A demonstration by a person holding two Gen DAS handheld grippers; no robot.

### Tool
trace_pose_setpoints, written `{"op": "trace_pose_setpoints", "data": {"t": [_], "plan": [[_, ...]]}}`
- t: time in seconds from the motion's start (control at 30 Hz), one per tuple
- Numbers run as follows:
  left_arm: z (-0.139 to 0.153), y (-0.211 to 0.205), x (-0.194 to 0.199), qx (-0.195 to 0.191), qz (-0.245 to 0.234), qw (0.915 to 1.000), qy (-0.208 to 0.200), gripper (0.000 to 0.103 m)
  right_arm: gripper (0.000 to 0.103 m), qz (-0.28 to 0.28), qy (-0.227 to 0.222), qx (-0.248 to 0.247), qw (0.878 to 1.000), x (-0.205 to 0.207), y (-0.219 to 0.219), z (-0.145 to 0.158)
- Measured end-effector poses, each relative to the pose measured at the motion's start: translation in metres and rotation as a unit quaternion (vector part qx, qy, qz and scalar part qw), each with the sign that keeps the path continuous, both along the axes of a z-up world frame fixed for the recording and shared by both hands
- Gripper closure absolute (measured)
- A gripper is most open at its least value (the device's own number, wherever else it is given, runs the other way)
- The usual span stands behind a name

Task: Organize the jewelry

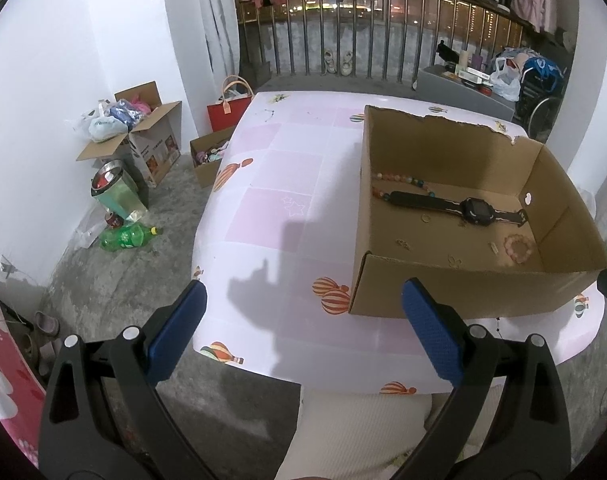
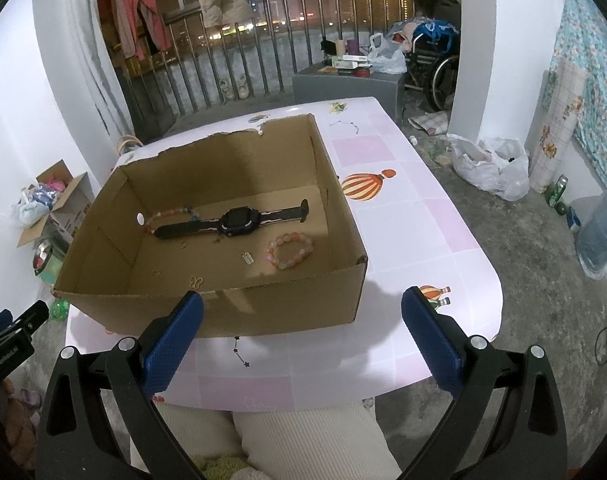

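Both wrist cameras sit above the near edge of the surface (image 1: pixel 287 184), looking forward and down between their own spread jaws toward the railing at the far edge. The left wrist view stands toward the near left corner, with the cardboard box (image 1: pixel 455 292) on its right. The right wrist view stands toward the near right corner, with the box on its left. Both views share the box interior and the watch (image 2: pixel 233 222).
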State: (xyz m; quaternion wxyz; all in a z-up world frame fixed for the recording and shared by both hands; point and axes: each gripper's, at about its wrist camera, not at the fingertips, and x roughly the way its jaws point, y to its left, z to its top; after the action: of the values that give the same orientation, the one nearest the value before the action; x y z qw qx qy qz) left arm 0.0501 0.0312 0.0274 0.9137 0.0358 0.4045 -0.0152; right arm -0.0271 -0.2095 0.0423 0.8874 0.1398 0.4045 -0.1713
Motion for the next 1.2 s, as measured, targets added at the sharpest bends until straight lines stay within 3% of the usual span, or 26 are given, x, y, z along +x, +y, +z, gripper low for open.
{"op": "trace_pose_setpoints", "data": {"t": [1.2], "plan": [[-0.0069,-0.005,-0.0024,0.004,-0.003,1.0,0.004,0.009,0.007,0.015,-0.003,-0.004,1.0,0.0084,0.0036,0.0027]]}}
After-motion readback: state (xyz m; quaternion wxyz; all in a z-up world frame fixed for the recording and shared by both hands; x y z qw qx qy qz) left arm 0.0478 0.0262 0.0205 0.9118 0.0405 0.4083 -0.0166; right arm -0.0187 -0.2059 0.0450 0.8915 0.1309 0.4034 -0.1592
